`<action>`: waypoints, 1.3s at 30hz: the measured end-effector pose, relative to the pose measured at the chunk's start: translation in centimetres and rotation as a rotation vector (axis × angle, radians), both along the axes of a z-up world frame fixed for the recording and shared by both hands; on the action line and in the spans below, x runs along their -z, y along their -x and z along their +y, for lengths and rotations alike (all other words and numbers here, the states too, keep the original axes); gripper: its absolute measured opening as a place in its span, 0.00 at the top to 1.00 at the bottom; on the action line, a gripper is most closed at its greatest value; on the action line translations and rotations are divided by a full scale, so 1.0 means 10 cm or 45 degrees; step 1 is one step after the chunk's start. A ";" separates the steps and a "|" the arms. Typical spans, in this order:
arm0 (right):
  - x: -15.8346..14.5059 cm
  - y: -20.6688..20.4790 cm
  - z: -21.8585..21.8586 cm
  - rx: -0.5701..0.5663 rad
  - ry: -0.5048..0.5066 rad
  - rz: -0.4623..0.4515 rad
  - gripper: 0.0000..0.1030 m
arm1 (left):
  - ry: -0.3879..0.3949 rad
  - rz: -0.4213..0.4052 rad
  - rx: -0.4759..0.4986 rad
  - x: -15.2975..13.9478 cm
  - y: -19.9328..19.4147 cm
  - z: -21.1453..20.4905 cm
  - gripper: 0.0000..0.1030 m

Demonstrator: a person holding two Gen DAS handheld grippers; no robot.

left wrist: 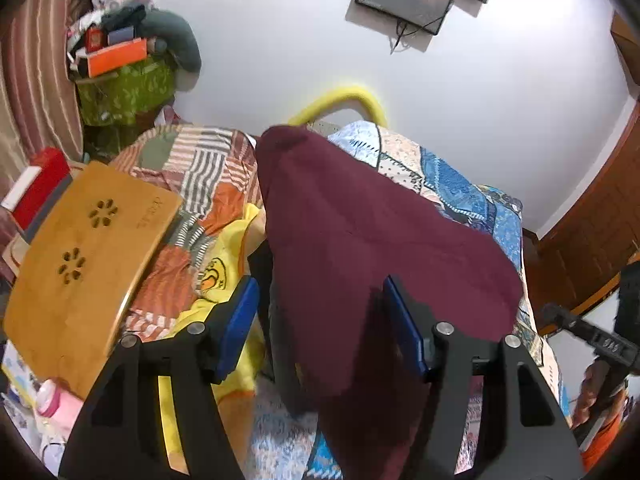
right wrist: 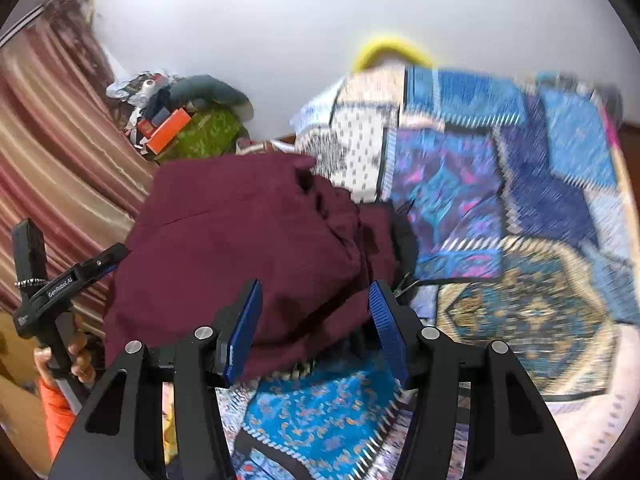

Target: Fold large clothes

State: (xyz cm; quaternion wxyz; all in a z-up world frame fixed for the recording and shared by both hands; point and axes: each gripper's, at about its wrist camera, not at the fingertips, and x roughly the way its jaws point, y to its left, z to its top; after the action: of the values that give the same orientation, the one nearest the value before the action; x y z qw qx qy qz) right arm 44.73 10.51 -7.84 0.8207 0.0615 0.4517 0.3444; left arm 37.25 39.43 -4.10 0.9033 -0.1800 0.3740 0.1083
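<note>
On my far left a flat wooden lap board with flower-shaped cut-outs (left wrist: 88,256) rests at the bed's edge, and beside it a yellow printed garment (left wrist: 224,280) lies on the patchwork quilt of the bed (left wrist: 460,184). My left tongs (left wrist: 320,324) hang released, their blue pads spread apart; the large maroon fabric garment (left wrist: 360,232) runs up between them, its near edge draped against the right pad while the left pad stands clear of it. The garment lies heaped across the middle of the bed, reaching toward the far wall. Further right, my right tongs (right wrist: 316,328) are also released, pads apart over the garment's near hem, the cloth lying between and just beyond them without being pinched. To their right the blue patterned part of the quilt is bare.
</note>
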 end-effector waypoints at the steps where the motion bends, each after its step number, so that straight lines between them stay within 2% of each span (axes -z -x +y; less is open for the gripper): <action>1: -0.14 0.12 -0.06 -0.006 0.000 -0.043 0.49 | -0.024 -0.006 0.003 -0.08 0.08 -0.07 0.38; 5: -0.66 0.57 -0.23 -0.032 -0.015 -0.217 0.49 | -0.142 -0.076 0.010 -0.45 0.47 -0.43 0.38; 11: -1.37 1.45 -0.47 -0.096 -0.087 -0.514 0.49 | -0.227 -0.315 0.070 -1.11 1.26 -1.12 0.38; 14: -1.61 1.93 -0.64 -0.106 -0.138 -0.656 0.49 | -0.277 -0.432 0.074 -1.36 1.69 -1.47 0.38; 18: -1.80 2.55 -0.87 -0.114 -0.217 -0.788 0.49 | -0.405 -0.609 0.044 -1.58 2.35 -2.01 0.38; 21: -1.85 2.93 -1.03 -0.097 -0.261 -0.874 0.49 | -0.513 -0.726 -0.012 -1.62 2.81 -2.37 0.38; 26: -1.79 3.41 -1.16 -0.017 -0.270 -0.993 0.48 | -0.597 -0.820 -0.050 -1.52 3.32 -2.75 0.37; 28: -1.73 3.53 -1.17 0.030 -0.254 -1.021 0.39 | -0.628 -0.837 -0.063 -1.48 3.42 -2.84 0.34; 30: -1.67 3.50 -1.17 0.060 -0.241 -1.034 0.36 | -0.630 -0.853 -0.082 -1.43 3.52 -2.89 0.28; 32: -1.63 3.53 -1.15 0.083 -0.211 -1.032 0.33 | -0.632 -0.851 -0.091 -1.39 3.59 -2.92 0.27; 34: -1.61 3.54 -1.15 0.099 -0.192 -1.031 0.22 | -0.654 -0.850 -0.122 -1.35 3.66 -2.95 0.21; 36: -1.61 3.57 -1.19 0.114 -0.199 -1.030 0.13 | -0.670 -0.851 -0.141 -1.30 3.71 -2.96 0.08; 39: -1.63 3.58 -1.24 0.141 -0.224 -1.019 0.03 | -0.669 -0.850 -0.159 -1.25 3.75 -2.99 0.03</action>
State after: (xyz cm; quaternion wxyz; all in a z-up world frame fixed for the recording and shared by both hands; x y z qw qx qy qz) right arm 8.95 -1.93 8.41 0.9404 0.0168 0.0617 0.3339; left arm -0.24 9.58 8.40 0.9817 0.0087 0.0094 0.1902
